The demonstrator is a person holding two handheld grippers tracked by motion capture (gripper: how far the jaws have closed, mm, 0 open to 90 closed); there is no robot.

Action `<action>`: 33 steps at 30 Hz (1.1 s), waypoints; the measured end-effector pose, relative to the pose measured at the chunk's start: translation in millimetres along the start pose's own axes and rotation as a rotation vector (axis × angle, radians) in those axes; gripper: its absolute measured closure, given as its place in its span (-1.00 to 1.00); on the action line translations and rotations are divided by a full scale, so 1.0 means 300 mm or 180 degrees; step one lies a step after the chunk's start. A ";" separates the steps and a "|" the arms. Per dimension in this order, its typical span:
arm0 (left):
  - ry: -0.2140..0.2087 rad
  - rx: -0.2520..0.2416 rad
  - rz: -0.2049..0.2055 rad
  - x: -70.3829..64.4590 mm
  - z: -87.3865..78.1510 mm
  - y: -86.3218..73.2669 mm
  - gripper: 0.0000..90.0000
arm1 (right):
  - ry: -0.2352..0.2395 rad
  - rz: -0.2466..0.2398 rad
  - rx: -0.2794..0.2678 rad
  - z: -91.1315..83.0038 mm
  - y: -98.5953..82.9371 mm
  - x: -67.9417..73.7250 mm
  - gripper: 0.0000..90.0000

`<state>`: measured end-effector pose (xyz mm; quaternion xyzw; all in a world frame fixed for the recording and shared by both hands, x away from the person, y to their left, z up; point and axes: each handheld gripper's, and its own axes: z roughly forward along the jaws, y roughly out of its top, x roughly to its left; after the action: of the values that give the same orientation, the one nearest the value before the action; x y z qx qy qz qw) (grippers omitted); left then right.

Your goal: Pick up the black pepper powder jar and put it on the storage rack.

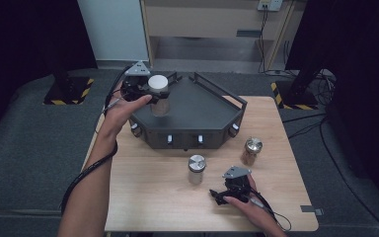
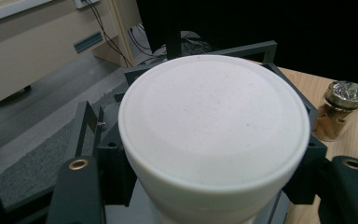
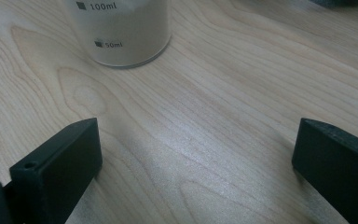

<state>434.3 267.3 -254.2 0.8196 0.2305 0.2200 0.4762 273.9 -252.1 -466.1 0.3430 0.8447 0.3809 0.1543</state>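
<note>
On the wooden bench, the left gripper clamps a white-lidded jar at upper left over the dark tray: keep it upright; the right gripper rests wide apart, lower right.

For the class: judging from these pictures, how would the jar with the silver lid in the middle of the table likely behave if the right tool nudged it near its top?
The silver-lidded jar stands upright, taller than wide, so a high nudge would probably tip it. Lying down, its round body would likely roll. Its smooth printed wall looks like glass or clear plastic, so possibly slippery and breakable. The open right tool rests nearby.
</note>
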 end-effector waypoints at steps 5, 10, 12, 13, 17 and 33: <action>0.0022 0.0047 0.0029 -0.003 0.024 -0.006 -0.27 | 0.0000 0.0003 0.0001 0.000 0.000 0.000 -0.97; 0.0039 0.0052 -0.0017 0.004 0.034 -0.020 -0.27 | 0.0000 0.0002 0.0001 0.000 0.000 0.000 -0.97; 0.0045 0.0067 -0.0019 0.005 0.035 -0.021 -0.27 | 0.0000 0.0002 0.0001 0.000 0.000 0.000 -0.97; 0.0051 0.0056 -0.0024 0.004 0.036 -0.025 -0.27 | 0.0000 0.0002 0.0001 0.000 0.000 0.000 -0.97; 0.0060 0.0059 -0.0034 0.006 0.036 -0.030 -0.27 | 0.0000 0.0002 0.0001 0.000 0.000 0.000 -0.97; 0.0134 0.0174 -0.0113 0.007 0.052 -0.070 -0.27 | -0.0001 -0.0001 -0.0002 0.000 0.000 0.000 -0.97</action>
<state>441.4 267.2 -279.4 0.8232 0.2610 0.2223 0.4525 273.8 -252.1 -466.2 0.3428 0.8446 0.3810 0.1545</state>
